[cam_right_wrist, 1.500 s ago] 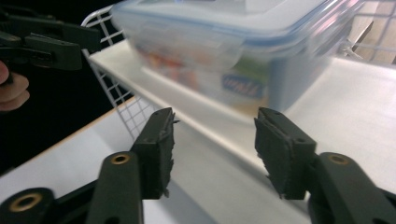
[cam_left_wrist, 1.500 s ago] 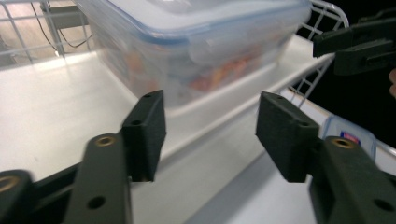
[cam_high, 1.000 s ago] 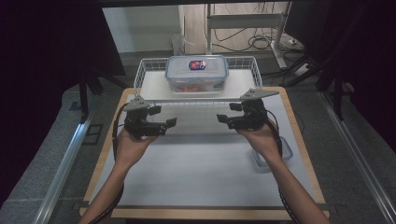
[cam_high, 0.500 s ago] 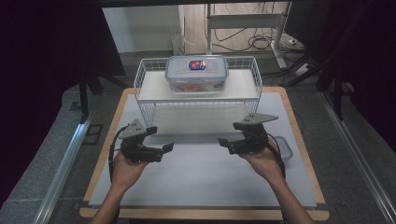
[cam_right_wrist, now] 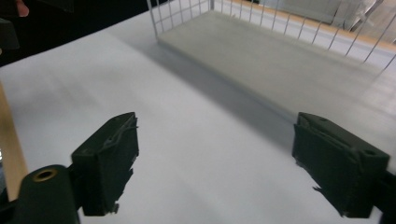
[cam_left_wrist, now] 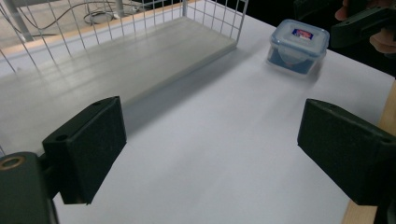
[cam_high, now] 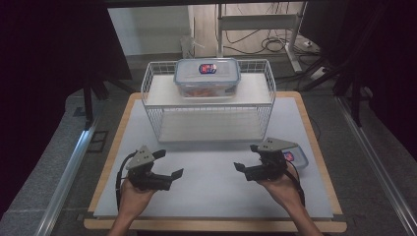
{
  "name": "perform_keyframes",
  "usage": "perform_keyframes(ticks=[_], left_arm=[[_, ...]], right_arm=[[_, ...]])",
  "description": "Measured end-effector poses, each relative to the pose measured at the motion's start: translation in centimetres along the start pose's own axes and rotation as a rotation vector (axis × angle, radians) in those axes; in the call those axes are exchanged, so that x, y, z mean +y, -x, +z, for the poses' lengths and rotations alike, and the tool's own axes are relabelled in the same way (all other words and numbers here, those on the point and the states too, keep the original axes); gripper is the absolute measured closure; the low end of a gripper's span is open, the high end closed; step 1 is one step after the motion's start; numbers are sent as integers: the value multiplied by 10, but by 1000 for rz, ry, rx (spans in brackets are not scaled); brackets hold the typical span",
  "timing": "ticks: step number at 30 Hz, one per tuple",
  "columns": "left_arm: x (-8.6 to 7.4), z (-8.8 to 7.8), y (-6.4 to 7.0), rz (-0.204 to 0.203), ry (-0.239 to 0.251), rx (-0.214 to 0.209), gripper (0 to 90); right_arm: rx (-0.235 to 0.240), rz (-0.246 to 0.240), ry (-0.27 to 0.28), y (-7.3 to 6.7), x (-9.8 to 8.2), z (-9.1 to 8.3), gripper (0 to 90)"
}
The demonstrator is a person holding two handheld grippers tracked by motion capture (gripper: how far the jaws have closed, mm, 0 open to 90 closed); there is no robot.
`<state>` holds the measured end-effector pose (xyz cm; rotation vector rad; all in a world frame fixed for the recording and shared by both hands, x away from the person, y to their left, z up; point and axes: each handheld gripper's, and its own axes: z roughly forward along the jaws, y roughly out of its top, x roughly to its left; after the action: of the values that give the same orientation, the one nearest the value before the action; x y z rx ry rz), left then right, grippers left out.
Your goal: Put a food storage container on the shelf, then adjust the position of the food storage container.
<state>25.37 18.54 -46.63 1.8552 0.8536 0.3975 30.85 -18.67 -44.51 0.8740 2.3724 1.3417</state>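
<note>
Left gripper (cam_high: 169,164): held in the person's left hand (cam_high: 132,192) low over the white table (cam_high: 206,191); its 2 jaws stand wide apart with nothing between them, having just been opening.
Right gripper (cam_high: 246,160): held in the right hand (cam_high: 278,187), level with the left one and well apart from it; its 2 jaws are also spread wide and bare, having just been opening, and the 2 grippers point inward toward each other.
Small container (cam_high: 293,158): a blue-lidded box on the table just behind the right gripper, on its outer side; in the left gripper view (cam_left_wrist: 299,45) it lies ahead and far to the right of the jaws.
Wire rack (cam_high: 209,125): beyond both grippers, about midway between them, with 2 shelves, the lower one bare.
Large container (cam_high: 207,77): a clear box with a blue-rimmed lid on the rack's top shelf, farthest from both grippers.
</note>
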Motion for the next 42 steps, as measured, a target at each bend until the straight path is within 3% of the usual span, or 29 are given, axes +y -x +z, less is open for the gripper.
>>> perform_keyframes(ticks=[4, 7, 10, 13, 21, 25, 26, 27, 33, 36, 38, 42], left_arm=[[-16, -1, 8, 45, -34, 64, 70], [-28, -2, 13, 49, -45, 78, 70], [-41, -1, 22, 91, -108, 111, 61], [-44, 0, 25, 115, -127, 131, 55], [-45, 1, 23, 106, -125, 133, 53], [-46, 0, 19, 79, -125, 119, 55], [-46, 0, 19, 71, -128, 116, 59], [-46, 0, 18, 62, -129, 113, 59], [-46, 2, 17, 53, -139, 109, 63], [-47, 3, 17, 53, -145, 107, 64], [-47, 4, 16, 48, -148, 108, 64], [-48, 5, 15, 43, -156, 104, 66]], right_arm=[[-18, -44, -16, -9, -13, 2, 156], [-31, -68, -29, -15, -22, 2, 156], [-23, -41, -32, -14, -34, 1, 158], [-39, -31, -61, -11, -44, 1, 158], [-64, 2, -64, -3, -48, -2, 188], [-79, 55, -67, 7, -50, -5, 298], [-94, 68, -74, 11, -50, -7, 385], [-94, 68, -74, 11, -50, -7, 385], [-110, 84, -91, 29, -49, -17, 686], [-161, 79, -93, 42, -49, -25, 845], [-170, 81, -90, 45, -48, -27, 874], [-251, 118, -79, 66, -50, -43, 898]])
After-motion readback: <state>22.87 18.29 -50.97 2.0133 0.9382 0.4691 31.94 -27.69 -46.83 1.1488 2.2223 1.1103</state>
